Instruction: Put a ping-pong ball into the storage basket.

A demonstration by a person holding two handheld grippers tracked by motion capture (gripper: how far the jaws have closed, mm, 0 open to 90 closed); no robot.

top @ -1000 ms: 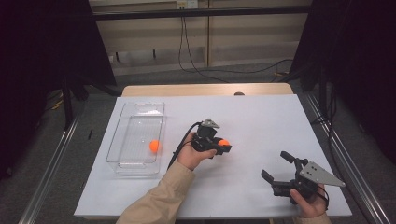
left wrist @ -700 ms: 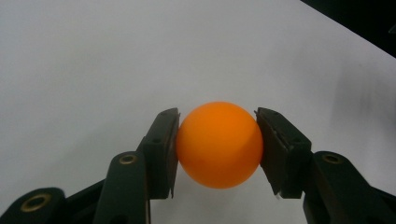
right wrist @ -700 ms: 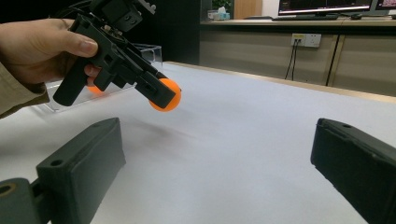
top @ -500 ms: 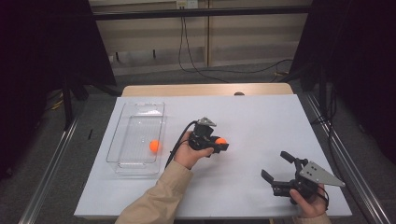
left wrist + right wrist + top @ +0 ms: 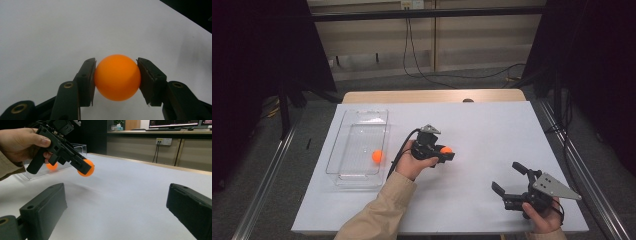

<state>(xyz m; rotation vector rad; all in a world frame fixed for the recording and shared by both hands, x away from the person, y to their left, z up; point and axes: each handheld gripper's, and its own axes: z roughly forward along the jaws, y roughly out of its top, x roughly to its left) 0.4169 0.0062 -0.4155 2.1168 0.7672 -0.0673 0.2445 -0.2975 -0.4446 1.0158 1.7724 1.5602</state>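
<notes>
1. Clearly, an orange ball (image 5: 117, 77) is clamped between the pads of the left tool (image 5: 445, 153); in the left gripper view it is pinched at its widest part, one pad on each side.
2. That ball is carried clear of the white counter (image 5: 492, 130), as is judged from the right gripper view, where a soft shadow lies on the surface beneath it.
3. The left tool is held in the left hand (image 5: 414, 162), just beside the clear tray (image 5: 343, 134), which stands toward the counter's left edge.
4. A second orange ball (image 5: 377, 156) is seen lying inside that tray, near its front end.
5. The right tool (image 5: 510, 180) is held low near the counter's front right corner, well apart from the ball, with its jaws spread wide and nothing between them.
6. A slip is judged the main risk: the ball is smooth and round and is gripped on two small patches only, so a tilt or a jolt of the hand could squeeze it out, and it would roll across the counter, perhaps off the edge.
7. A release made too high over the tray could let the ball bounce out, or knock the ball already inside.
8. No brand, label or readable writing is made out on the tools, the balls or the tray.
</notes>
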